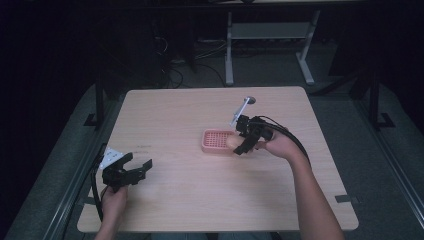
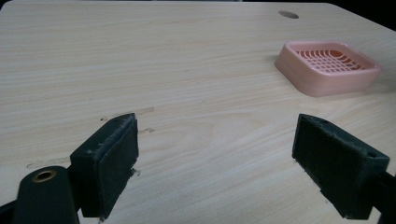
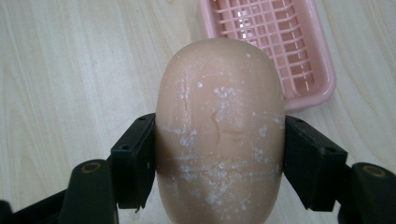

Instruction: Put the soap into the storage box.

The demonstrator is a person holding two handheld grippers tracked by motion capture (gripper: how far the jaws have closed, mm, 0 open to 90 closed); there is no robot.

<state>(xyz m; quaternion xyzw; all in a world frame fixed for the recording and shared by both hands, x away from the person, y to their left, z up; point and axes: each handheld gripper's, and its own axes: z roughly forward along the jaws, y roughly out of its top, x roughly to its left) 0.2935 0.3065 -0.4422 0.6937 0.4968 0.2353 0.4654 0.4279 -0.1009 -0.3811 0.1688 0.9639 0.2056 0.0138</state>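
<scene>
My right gripper (image 3: 219, 154) pinches a peach bar of soap (image 3: 220, 135) between its jaws, held just above the near edge of the pink slatted soap dish (image 1: 216, 140) at the table's (image 1: 175, 200) middle. My left gripper (image 2: 215, 158), jaws spread wide with nothing between them, hovers low near the table's left front, well apart from the dish.

Left gripper (image 1: 141, 165): black body, grey three-cornered plate on top, black cable trailing back. Fingers (image 2: 109, 165) black blocks, faces dark and roughened; brass-ringed hole at finger base. Right gripper (image 1: 241, 145): black, thick black cables (two, looping along forearm). Both forearms bare, no sleeves visible.
</scene>
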